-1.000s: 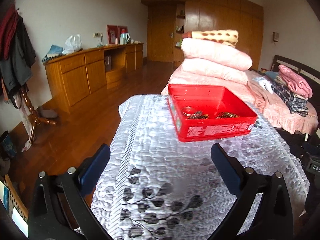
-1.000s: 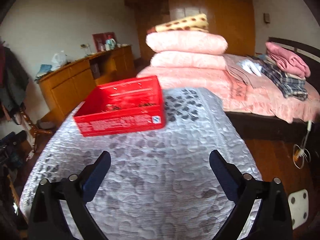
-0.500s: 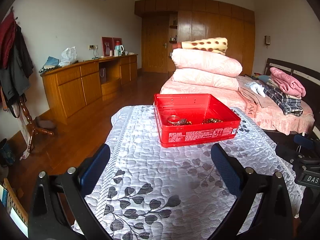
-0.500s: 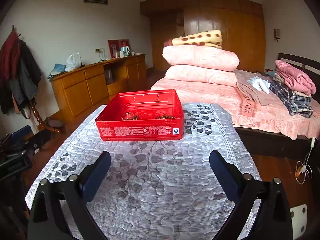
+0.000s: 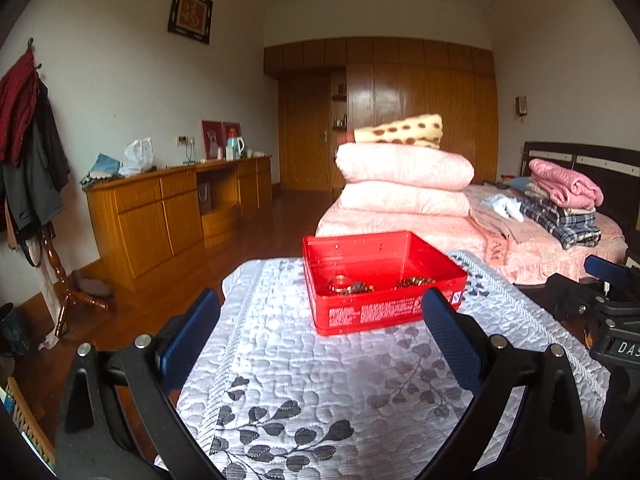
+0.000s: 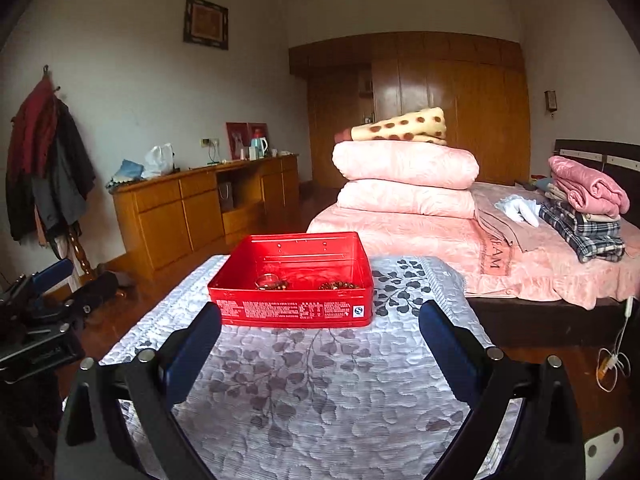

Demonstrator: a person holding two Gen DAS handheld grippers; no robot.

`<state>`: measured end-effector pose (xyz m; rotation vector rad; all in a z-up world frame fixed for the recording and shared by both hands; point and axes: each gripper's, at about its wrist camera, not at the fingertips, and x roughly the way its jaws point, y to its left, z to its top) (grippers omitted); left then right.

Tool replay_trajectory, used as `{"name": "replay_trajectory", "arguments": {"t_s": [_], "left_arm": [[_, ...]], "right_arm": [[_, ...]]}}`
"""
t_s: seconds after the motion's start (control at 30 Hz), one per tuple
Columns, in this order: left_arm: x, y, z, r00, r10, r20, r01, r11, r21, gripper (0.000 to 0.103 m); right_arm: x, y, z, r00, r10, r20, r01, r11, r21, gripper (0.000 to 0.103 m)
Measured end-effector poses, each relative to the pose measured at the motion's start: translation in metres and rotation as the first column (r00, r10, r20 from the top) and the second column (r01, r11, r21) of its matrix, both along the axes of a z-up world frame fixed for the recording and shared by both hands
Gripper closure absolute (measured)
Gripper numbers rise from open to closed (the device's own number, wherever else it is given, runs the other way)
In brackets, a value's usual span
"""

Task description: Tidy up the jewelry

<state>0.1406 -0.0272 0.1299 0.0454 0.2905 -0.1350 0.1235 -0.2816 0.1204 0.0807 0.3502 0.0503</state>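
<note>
I see the red tin sitting open on the quilted grey cloth, with a ring-shaped bangle and a heap of beaded jewelry lying on its floor. My left gripper hangs released, jaws spread wide and empty, short of the tin. My right gripper is likewise released and holds nothing, its blue pads near the tin's printed front wall.
</note>
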Motion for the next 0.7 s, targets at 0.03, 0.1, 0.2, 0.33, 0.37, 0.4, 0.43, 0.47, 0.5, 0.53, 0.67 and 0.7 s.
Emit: {"name": "replay_trajectory", "arguments": {"t_s": [0.03, 0.1, 0.2, 0.33, 0.37, 0.4, 0.43, 0.47, 0.5, 0.53, 0.67, 0.7], "left_arm": [[-0.001, 0.0, 0.001, 1.0, 0.0, 0.004, 0.0, 1.0, 0.002, 0.005], [-0.001, -0.001, 0.004, 1.0, 0.001, 0.006, -0.001, 1.0, 0.005, 0.005], [-0.004, -0.001, 0.009, 1.0, -0.007, 0.014, 0.008, 1.0, -0.009, 0.005], [-0.008, -0.002, 0.016, 0.999, -0.011, 0.04, 0.011, 1.0, -0.009, 0.005], [-0.009, -0.001, 0.018, 0.999, -0.011, 0.045, 0.011, 1.0, -0.012, 0.005], [-0.01, -0.001, 0.019, 0.999, -0.011, 0.049, 0.011, 1.0, -0.014, 0.005], [-0.01, -0.001, 0.02, 0.999, -0.01, 0.05, 0.011, 1.0, -0.014, 0.005], [-0.01, -0.001, 0.021, 0.999, -0.009, 0.051, 0.01, 1.0, -0.013, 0.005], [-0.01, -0.002, 0.021, 0.999, -0.009, 0.052, 0.009, 1.0, -0.013, 0.005], [-0.01, -0.003, 0.022, 0.998, -0.012, 0.054, 0.013, 1.0, -0.013, 0.005], [-0.011, -0.008, 0.022, 0.998, -0.021, 0.057, 0.021, 1.0, -0.002, 0.005], [-0.011, -0.008, 0.022, 0.998, -0.022, 0.056, 0.022, 1.0, 0.0, 0.005]], "right_arm": [[0.0, 0.0, 0.001, 1.0, 0.0, 0.003, 0.0, 1.0, 0.002, 0.006], [-0.001, 0.0, 0.005, 1.0, 0.001, 0.013, -0.001, 1.0, 0.003, 0.006], [-0.004, 0.002, 0.009, 0.999, 0.006, 0.032, -0.007, 1.0, 0.002, 0.006], [-0.006, 0.002, 0.014, 0.999, 0.005, 0.054, -0.005, 1.0, 0.0, 0.006], [-0.006, 0.001, 0.015, 0.998, 0.003, 0.057, -0.003, 1.0, 0.003, 0.006], [-0.007, 0.001, 0.015, 0.998, 0.002, 0.058, -0.002, 1.0, 0.006, 0.006], [-0.008, 0.001, 0.016, 0.998, 0.001, 0.06, -0.002, 1.0, 0.011, 0.006], [-0.008, 0.0, 0.016, 0.998, 0.002, 0.061, -0.003, 1.0, 0.016, 0.006], [-0.009, 0.0, 0.017, 0.998, 0.004, 0.064, -0.005, 1.0, 0.018, 0.006], [-0.009, 0.0, 0.018, 0.998, 0.005, 0.065, -0.006, 1.0, 0.016, 0.006], [-0.01, 0.002, 0.018, 0.998, 0.01, 0.067, -0.011, 1.0, 0.011, 0.006], [-0.01, 0.004, 0.018, 0.998, 0.012, 0.068, -0.013, 1.0, 0.011, 0.006]]}}
